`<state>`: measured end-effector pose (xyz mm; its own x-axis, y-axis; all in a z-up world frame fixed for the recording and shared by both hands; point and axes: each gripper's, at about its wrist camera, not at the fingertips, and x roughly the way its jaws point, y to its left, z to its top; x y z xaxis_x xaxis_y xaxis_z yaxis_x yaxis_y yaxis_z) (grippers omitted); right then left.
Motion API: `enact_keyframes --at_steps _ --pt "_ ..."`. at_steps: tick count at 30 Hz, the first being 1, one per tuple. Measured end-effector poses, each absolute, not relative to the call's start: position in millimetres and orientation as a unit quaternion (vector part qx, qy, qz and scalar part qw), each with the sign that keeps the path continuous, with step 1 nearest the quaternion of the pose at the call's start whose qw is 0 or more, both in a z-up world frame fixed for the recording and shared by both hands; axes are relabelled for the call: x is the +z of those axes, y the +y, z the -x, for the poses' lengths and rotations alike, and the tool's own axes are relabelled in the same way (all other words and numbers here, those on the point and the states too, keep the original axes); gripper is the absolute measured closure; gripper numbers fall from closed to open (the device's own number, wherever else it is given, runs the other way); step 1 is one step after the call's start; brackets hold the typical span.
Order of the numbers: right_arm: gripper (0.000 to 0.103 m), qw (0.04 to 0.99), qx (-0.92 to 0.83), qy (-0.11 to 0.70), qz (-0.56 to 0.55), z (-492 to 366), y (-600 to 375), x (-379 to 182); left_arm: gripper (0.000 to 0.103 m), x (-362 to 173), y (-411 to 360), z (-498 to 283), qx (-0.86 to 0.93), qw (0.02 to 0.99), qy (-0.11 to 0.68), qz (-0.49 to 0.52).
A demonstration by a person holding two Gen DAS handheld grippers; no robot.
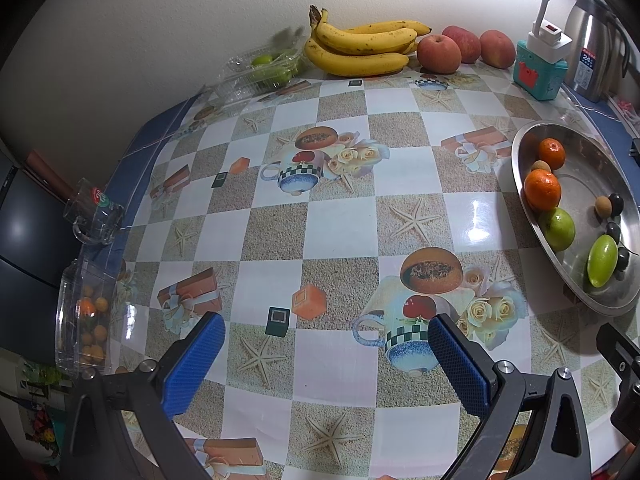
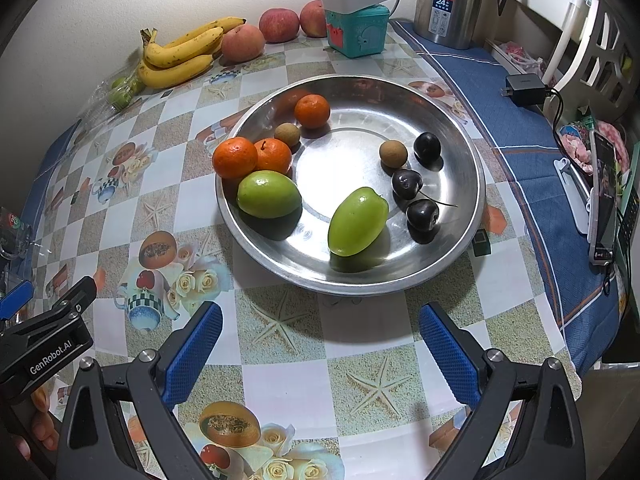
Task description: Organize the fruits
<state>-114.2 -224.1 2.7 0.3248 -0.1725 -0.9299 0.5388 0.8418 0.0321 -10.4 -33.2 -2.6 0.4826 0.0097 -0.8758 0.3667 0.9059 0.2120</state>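
Observation:
A round steel plate [image 2: 460, 152] holds three oranges [image 2: 235, 157], two green fruits [image 2: 357, 221], two small brown fruits [image 2: 393, 153] and three dark plums [image 2: 422, 214]. The plate also shows at the right of the left wrist view [image 1: 592, 140]. Bananas [image 1: 360, 46] and three apples [image 1: 438, 54] lie by the far wall. My left gripper [image 1: 326, 344] is open and empty above the patterned tablecloth. My right gripper [image 2: 320, 340] is open and empty just in front of the plate.
A clear box with green fruits [image 1: 266, 70] lies at the far left. A clear box with small orange fruits [image 1: 86, 320] and a glass mug [image 1: 94, 212] stand at the left edge. A teal box with a power strip [image 2: 358, 28], a steel kettle [image 2: 448, 0], a charger [image 2: 524, 90] and a phone [image 2: 604, 196] are at the right.

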Motion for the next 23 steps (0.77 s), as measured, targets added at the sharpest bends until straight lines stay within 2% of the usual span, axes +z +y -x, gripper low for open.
enact_keyframes --at_steps 23 --pt "0.004 0.794 -0.223 0.54 -0.171 115.4 -223.7 -0.4 0.0 2.5 -35.8 12.7 -0.129 0.841 0.489 -0.191"
